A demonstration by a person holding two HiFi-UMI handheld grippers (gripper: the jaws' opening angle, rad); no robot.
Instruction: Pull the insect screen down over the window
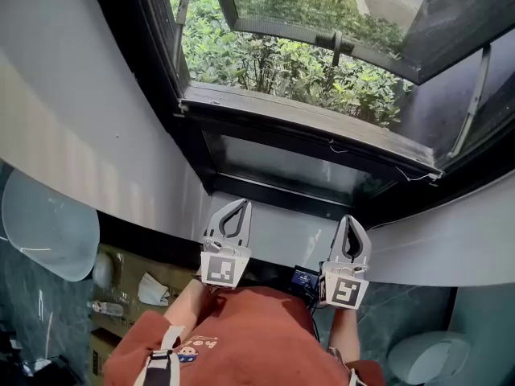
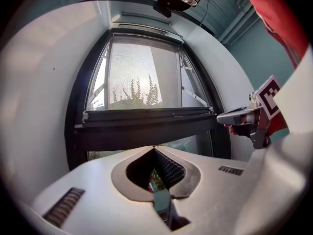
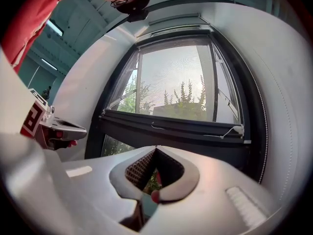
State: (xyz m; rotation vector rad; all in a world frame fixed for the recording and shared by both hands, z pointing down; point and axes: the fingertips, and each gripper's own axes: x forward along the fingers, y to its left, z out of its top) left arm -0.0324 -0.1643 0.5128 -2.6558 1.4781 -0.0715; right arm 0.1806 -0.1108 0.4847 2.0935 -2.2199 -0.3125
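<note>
Insect screen [image 3: 176, 77] first, says one observer; where does it stand, and which step is this?

The other answers: a hazy weave seems to fill the opening above its dark pull rail [image 3: 171, 126]; that rail lies low, against the crossbar over the lower pane [image 1: 290, 167]; so the screen looks drawn down already, or nearly; the step is judged to be a pause beside the pull itself, for neither tool touches the rail.

And the tools?

Left gripper [image 1: 241, 204] and right gripper [image 1: 352, 220] are held level, side by side, short of the window; each has its jaws pressed together on nothing; any further pull would call for parting them, reaching forward and nipping the rail.

What remains unclear?

Whether mesh is truly there; the head view shows the shrubs [image 1: 273, 63] sharply, with the open sash [image 1: 282, 34] beyond; whether the rail is latched cannot be told; the cords [image 3: 234, 129] at its ends are thin and faint.
</note>
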